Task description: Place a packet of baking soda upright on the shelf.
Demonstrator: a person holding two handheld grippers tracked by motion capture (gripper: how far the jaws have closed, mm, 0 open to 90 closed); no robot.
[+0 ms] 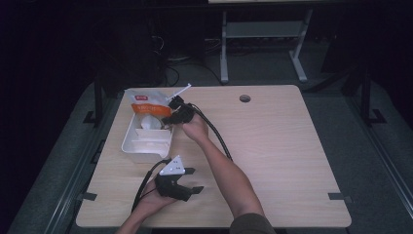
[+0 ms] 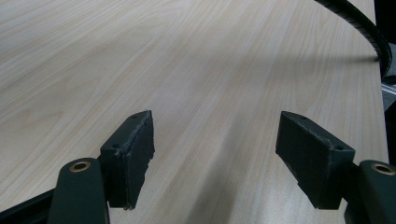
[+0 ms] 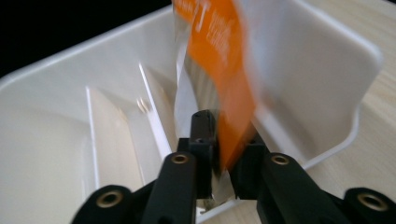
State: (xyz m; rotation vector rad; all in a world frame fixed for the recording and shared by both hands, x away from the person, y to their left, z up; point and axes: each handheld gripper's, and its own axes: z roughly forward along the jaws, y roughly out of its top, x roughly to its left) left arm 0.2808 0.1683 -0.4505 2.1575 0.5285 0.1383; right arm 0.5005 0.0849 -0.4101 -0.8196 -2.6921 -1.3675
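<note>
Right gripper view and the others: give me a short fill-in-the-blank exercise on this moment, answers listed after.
1. The right gripper has its fingers closed on the edge of an ____ and clear bag.
2. The bag hangs into a ____ bin with dividers.
3. The left gripper has its fingers ____, with nothing between them.
4. The bin stands on a ____ table.

Missing words: orange; white; open; wooden
</note>
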